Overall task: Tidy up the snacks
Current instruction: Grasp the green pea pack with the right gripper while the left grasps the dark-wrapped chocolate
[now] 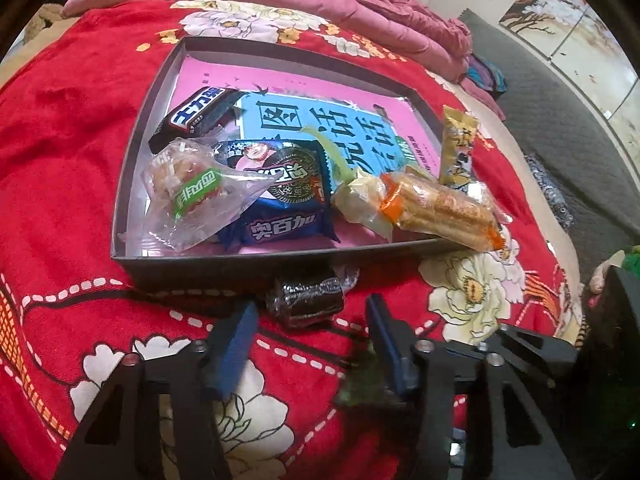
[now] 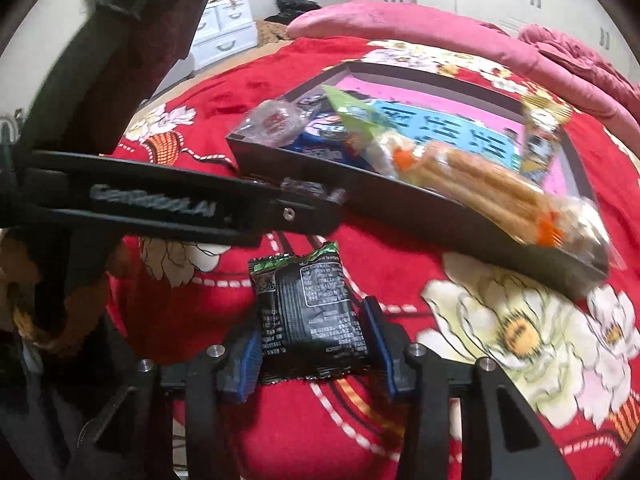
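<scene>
while both grippers hang low over the red flowered blanket, the move to come looks to turn on two loose snacks lying outside the dark tray, on its near side.

right gripper: a black snack packet lies flat between its blue pads. long axis of the packet runs away from the gripper toward the tray; green crimped end nearest the tray. the pads stand right at the packet's two side edges. i cannot tell whether they press it yet or just bracket it.

left gripper: spread, nothing between the pads. a small dark cookie pack in clear wrap sits just ahead of the tips and just short of the tray's near wall, long axis parallel to that wall. the left hand is much the nearer one to it.

tray contents: a pink and blue paper flat on the bottom; on it a dark chocolate bar by the far left wall, a clear bag with a round pastry in the near left corner, a blue cookie packet beside that. a long bag of golden biscuit sticks lies across the near right rim, one end overhanging outside. a yellow stick packet leans on the right wall.

judgement: two items left to lift over the near wall.
</scene>
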Demonstrator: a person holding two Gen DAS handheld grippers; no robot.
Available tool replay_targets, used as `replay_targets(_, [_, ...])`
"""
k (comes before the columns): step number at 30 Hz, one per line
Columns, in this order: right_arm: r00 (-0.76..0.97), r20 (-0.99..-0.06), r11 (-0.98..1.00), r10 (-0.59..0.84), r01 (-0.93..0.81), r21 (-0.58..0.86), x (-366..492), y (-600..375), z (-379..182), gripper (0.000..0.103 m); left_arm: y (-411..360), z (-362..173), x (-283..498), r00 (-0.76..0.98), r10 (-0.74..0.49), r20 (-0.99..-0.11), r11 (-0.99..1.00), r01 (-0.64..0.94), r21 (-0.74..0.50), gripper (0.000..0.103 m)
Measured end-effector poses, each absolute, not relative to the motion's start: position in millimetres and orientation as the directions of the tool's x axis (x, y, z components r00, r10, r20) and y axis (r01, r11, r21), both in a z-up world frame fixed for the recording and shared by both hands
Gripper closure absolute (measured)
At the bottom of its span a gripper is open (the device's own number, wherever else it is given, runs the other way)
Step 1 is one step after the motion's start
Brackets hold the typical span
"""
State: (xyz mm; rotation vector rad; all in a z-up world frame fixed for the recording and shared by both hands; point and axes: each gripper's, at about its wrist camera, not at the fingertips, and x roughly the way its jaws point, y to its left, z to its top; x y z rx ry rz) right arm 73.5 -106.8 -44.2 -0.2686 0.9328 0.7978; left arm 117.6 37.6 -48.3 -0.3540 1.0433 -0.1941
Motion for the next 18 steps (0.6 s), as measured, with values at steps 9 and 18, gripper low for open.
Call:
replay_targets(9, [0.402, -0.768, 0.784, 0.498, -0.588, 0.201, 84.6, -147.3, -31.3, 0.057, 34.6, -50.7, 120.2, 0.500, -0.286, -0.817, 0.941, -0.014, -0.338, 0.067])
replay_targets(18, [0.481, -0.701, 0.803, 0.527, -0.553, 0.224, 79.9, -164.4, 1.1, 0.057, 27.7, -22.9, 103.1, 0.541, -0.350, -0.765, 0.924, 0.064, -0.377, 0.067])
